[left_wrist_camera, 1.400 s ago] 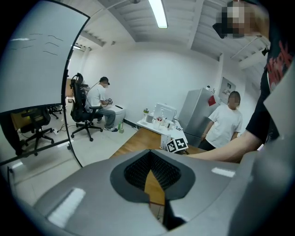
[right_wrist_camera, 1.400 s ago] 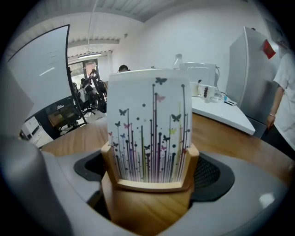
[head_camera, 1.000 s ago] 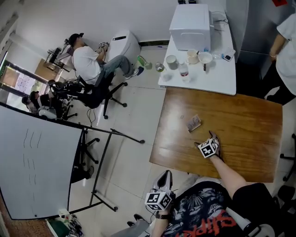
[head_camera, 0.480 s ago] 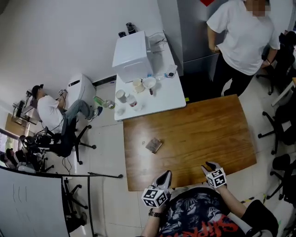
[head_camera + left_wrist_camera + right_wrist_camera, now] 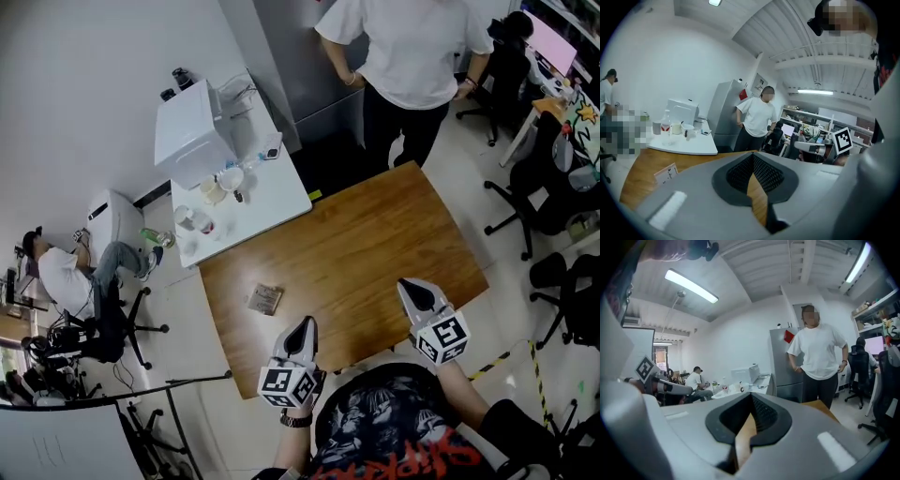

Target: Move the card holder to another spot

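The card holder (image 5: 265,299) is a small flat brown piece lying on the left part of the wooden table (image 5: 375,244). It also shows low at the left in the left gripper view, card holder (image 5: 665,172). My left gripper (image 5: 306,323) hovers at the table's near edge, a little right of the holder and nearer to me, shut and empty (image 5: 753,155). My right gripper (image 5: 408,284) is over the near right part of the table, far from the holder, with its jaws shut on nothing (image 5: 751,397).
A white side table (image 5: 281,202) with a white box (image 5: 190,134), cups and a bottle abuts the wooden table's far left. A person in a white shirt (image 5: 403,56) stands at the far end. Office chairs (image 5: 539,187) stand to the right.
My right gripper has drawn back from beside the card holder to the near side and its jaws have shut. The holder stays lying on the table. The head view has swung round.
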